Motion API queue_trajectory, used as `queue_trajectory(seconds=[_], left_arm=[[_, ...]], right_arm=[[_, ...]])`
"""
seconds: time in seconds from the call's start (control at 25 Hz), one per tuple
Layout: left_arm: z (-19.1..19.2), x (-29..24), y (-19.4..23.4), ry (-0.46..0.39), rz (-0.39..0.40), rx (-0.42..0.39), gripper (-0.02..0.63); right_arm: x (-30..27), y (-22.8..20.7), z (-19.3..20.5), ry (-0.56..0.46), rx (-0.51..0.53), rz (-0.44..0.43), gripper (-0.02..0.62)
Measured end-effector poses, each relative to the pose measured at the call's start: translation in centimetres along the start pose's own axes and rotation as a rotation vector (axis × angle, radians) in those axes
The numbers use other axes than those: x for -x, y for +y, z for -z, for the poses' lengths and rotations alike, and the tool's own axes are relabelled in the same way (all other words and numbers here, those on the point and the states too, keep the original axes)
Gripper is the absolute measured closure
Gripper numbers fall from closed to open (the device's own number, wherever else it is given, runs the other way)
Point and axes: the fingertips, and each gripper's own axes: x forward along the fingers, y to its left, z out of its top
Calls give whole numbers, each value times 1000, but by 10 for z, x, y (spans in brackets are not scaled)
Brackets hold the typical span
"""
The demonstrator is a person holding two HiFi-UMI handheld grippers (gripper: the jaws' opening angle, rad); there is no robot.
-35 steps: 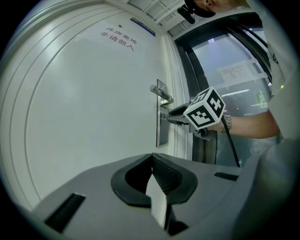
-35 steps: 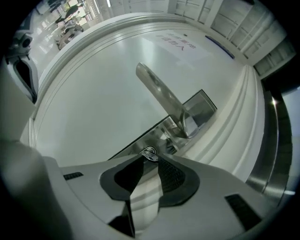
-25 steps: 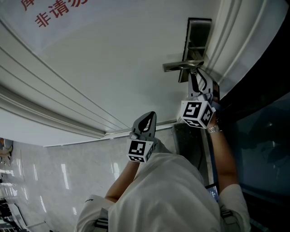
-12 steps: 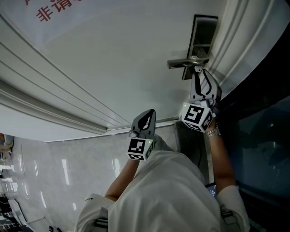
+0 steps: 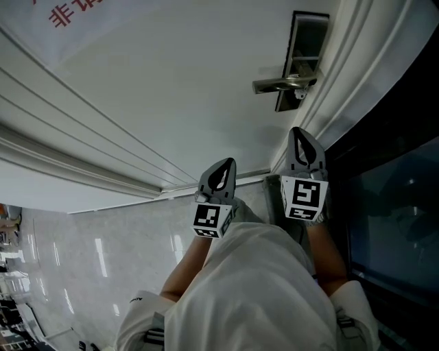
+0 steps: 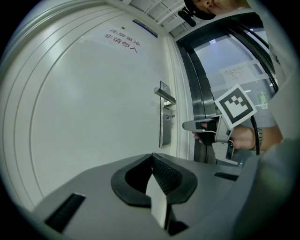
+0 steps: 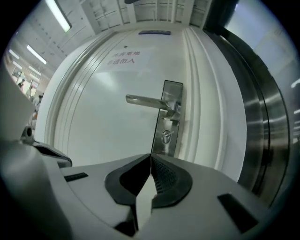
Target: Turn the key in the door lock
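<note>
Nearest the camera, a white shirt [image 5: 254,288] and two forearms filled the lower head view. The left tool [image 5: 221,179] pointed level at the door [image 5: 171,89], clenched, with nothing between its jaws. Beside it, the right tool [image 5: 302,140] had just been closing. Its jaws met with nothing between them, and it stood apart from the key [image 5: 297,95]. In the head view its tip lay over the white door frame [image 5: 343,75]. Pale glossy floor [image 5: 82,253] showed at the lower left, and a dark glass panel [image 5: 391,206] ran along the right of the frame. Farther off, the key stuck out of the metal lock plate [image 5: 302,55], just under the level handle [image 5: 278,84]. A sign [image 5: 72,12] with red characters sat on the door's far part.
</note>
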Motion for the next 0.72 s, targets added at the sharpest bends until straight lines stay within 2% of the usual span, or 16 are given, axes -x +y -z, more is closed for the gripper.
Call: queue_trajectory(seconds=[0.16,0.28,0.6,0.72], left_arm=[[1,1,-1,-3,1,1,597],[5,2,-1,10,1,4,597],[9,1,-2,20,7,4,597],[11,-2,-5,21,15,1,597]], right_arm=[[17,15,18,33,-198,-85,589],[27,27,27,47,-291,-134,591],[44,41,49,67,-358,-140,592],[45,50,55,68,-346,-171,592]])
